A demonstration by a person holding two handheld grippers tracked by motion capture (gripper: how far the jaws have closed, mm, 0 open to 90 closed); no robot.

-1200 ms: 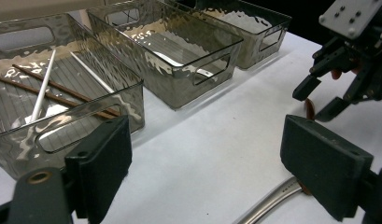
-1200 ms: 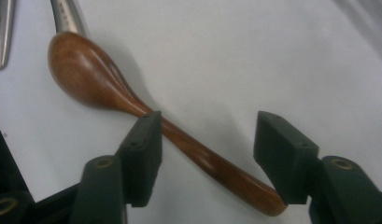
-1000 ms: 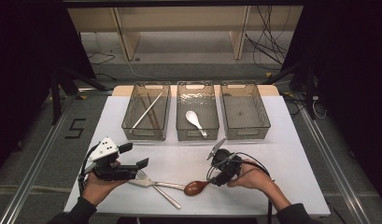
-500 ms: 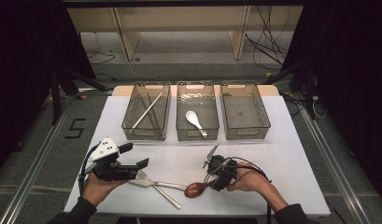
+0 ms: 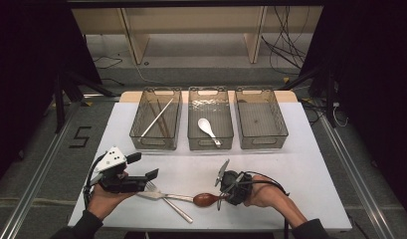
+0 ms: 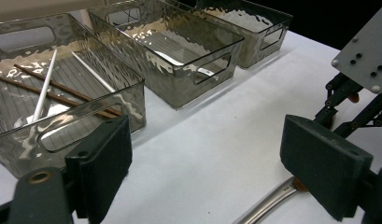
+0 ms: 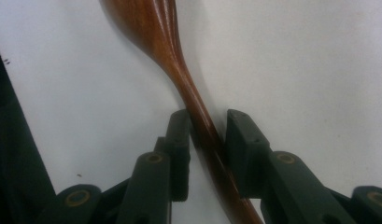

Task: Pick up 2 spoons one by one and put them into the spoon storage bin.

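A brown wooden spoon (image 5: 205,199) lies on the white table (image 5: 300,169) near its front edge. My right gripper (image 5: 222,197) is shut on the spoon's handle; in the right gripper view the handle (image 7: 200,126) runs between the two black pads. My left gripper (image 5: 144,167) is held just above the table at the front left, jaws wide open and nothing between them (image 6: 205,172). A metal fork and knife (image 5: 163,197) lie crossed between the two grippers, and a metal handle (image 6: 268,205) shows low in the left gripper view.
Three clear bins stand in a row at the back. The left bin (image 5: 155,142) holds chopsticks (image 5: 157,117), the middle bin (image 5: 211,144) holds a white spoon (image 5: 207,127), and the right bin (image 5: 263,142) holds nothing.
My right gripper has dropped lower and tilted onto the wooden spoon's handle, closing on it. The left gripper has stayed put.
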